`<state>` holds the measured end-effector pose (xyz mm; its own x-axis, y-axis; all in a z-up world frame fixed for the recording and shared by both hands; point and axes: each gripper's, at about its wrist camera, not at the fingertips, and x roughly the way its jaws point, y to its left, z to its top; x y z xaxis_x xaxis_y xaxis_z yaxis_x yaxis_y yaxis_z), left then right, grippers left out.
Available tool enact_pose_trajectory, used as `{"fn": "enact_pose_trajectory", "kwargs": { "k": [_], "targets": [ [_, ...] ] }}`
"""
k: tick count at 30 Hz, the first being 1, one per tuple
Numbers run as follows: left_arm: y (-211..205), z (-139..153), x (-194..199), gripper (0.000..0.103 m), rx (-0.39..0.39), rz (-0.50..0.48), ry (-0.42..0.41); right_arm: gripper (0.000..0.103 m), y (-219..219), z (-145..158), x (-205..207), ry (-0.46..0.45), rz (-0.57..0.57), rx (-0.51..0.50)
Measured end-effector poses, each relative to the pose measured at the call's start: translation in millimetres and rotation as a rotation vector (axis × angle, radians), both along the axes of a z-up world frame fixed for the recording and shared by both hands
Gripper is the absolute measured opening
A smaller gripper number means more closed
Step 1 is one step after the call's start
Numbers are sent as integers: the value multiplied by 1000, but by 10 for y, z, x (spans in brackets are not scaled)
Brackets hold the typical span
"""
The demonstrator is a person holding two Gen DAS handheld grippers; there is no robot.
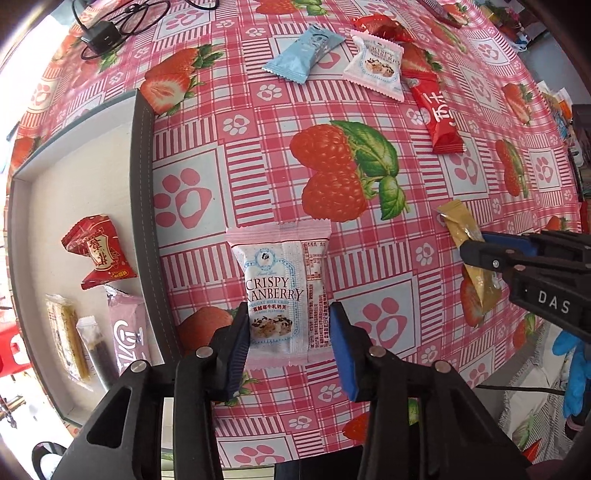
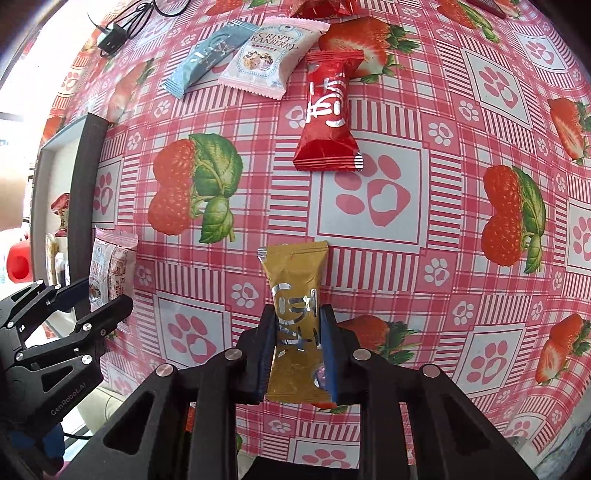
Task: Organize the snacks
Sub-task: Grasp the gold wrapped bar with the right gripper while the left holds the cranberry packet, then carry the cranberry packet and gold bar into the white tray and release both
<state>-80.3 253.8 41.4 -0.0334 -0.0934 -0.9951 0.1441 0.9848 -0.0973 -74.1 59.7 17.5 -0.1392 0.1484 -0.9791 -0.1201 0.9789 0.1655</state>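
Observation:
My left gripper (image 1: 288, 332) is shut on a pink-and-white Crispy Cranberry packet (image 1: 282, 291), holding its lower half between the pads just right of the tray (image 1: 142, 206). It also shows in the right wrist view (image 2: 110, 269). My right gripper (image 2: 297, 339) is shut on a gold snack packet (image 2: 295, 295), held above the tablecloth; it also shows in the left wrist view (image 1: 469, 251). On the table farther off lie a red packet (image 2: 327, 110), a second Crispy Cranberry packet (image 2: 269, 55) and a light blue packet (image 2: 210, 55).
The tray holds a red packet (image 1: 98, 254), a pink packet (image 1: 129, 332) and two clear-wrapped bars (image 1: 70, 339). A black charger with cable (image 1: 101, 35) lies at the far left. Another red packet (image 1: 380, 24) lies at the far edge. The table's right edge drops off near clutter.

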Motion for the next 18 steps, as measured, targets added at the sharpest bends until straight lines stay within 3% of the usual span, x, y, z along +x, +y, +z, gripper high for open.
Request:
{"fn": "enact_pose_trajectory", "kwargs": {
  "k": [11, 16, 17, 18],
  "targets": [
    [499, 303, 51, 45, -61, 112, -72, 25, 442, 316, 374, -38, 48, 60],
    [655, 362, -36, 45, -60, 138, -92, 26, 646, 134, 425, 30, 100, -9],
    [668, 369, -69, 45, -58, 140, -98, 39, 666, 79, 430, 35, 103, -54],
    [689, 376, -75, 45, -56, 140, -103, 68, 661, 40, 436, 39, 91, -81]
  ]
}}
